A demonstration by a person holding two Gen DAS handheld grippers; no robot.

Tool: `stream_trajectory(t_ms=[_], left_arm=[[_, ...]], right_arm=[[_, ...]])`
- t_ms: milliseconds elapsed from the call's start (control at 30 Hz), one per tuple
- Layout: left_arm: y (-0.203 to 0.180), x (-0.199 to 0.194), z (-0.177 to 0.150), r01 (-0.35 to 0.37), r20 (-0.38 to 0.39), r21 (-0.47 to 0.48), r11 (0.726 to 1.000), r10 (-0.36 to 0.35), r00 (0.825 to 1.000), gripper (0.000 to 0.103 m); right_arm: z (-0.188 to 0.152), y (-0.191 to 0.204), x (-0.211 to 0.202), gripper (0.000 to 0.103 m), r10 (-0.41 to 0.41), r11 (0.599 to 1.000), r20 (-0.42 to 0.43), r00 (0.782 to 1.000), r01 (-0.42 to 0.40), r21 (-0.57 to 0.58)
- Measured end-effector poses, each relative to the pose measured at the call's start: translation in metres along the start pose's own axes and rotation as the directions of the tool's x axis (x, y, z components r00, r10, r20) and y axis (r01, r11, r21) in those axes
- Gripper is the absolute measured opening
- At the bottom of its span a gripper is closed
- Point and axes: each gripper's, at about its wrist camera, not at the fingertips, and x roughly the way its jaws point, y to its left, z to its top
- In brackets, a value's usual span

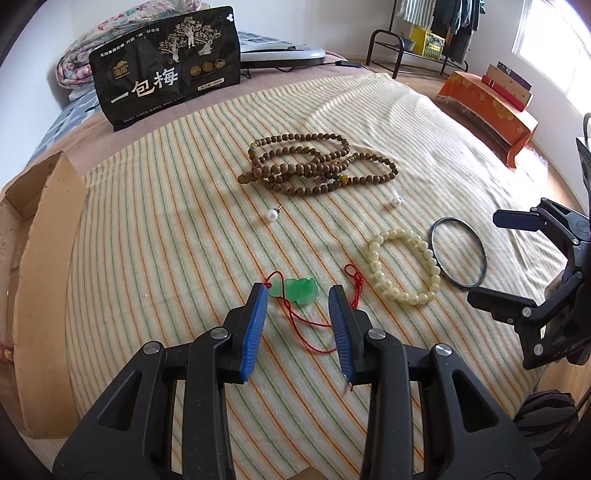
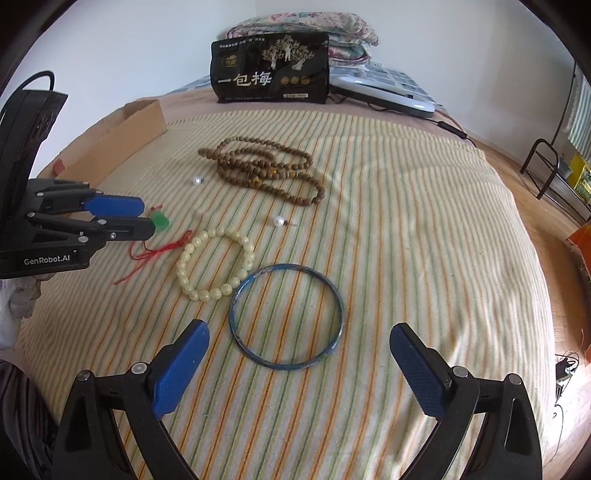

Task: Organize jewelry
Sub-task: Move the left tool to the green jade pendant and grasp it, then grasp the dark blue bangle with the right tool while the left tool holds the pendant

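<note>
A green jade pendant (image 1: pixel 295 291) on a red cord (image 1: pixel 314 332) lies on the striped blanket (image 1: pixel 184 221). My left gripper (image 1: pixel 298 295) is open, its fingers either side of the pendant; it shows in the right wrist view (image 2: pixel 142 216) with the pendant (image 2: pixel 160 220). My right gripper (image 2: pixel 297 338) is open wide and empty just short of a dark blue bangle (image 2: pixel 287 315), which also shows in the left wrist view (image 1: pixel 458 257). A cream bead bracelet (image 1: pixel 404 266) (image 2: pixel 216 264), a brown bead necklace (image 1: pixel 317 164) (image 2: pixel 264 168) and two pearl earrings (image 1: pixel 271 215) (image 1: pixel 396 201) lie beyond.
An open cardboard box (image 1: pixel 40 280) (image 2: pixel 122 136) sits at the blanket's left edge. A black snack bag (image 1: pixel 166 66) (image 2: pixel 269 70) stands at the back, with folded quilts (image 2: pixel 306 26) and a grey device (image 2: pixel 384 92) near it. An orange-covered stool (image 1: pixel 491 110) and a clothes rack (image 1: pixel 417 37) stand on the floor.
</note>
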Motion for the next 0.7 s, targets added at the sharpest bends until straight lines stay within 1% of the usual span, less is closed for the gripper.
stream_trajectory(t_ms=[367, 433, 567, 667, 700], left_arm=[[0.002, 0.013, -0.002, -0.018, 0.011, -0.001, 1.0, 0.018, 1.0, 0.034], [0.002, 0.014, -0.002, -0.02, 0.015, -0.003, 1.0, 0.02, 1.0, 0.03], [0.003, 0.014, -0.002, -0.017, 0.019, -0.002, 1.0, 0.017, 1.0, 0.03], [0.003, 0.014, -0.003, -0.016, 0.023, -0.002, 1.0, 0.016, 1.0, 0.03], [0.003, 0.014, -0.003, -0.015, 0.023, -0.003, 1.0, 0.015, 1.0, 0.029]], right_arm=[[0.0, 0.001, 0.012, 0.099, -0.009, 1.0, -0.013, 1.0, 0.009, -0.007], [0.001, 0.002, 0.014, 0.099, -0.013, 1.0, -0.015, 1.0, 0.013, -0.006], [0.004, 0.002, 0.019, 0.099, -0.016, 1.0, -0.022, 1.0, 0.015, -0.007], [0.005, 0.0, 0.023, 0.095, -0.009, 1.0, -0.033, 0.999, 0.009, 0.006], [0.006, -0.002, 0.024, 0.092, -0.005, 1.0, -0.035, 0.999, 0.006, 0.009]])
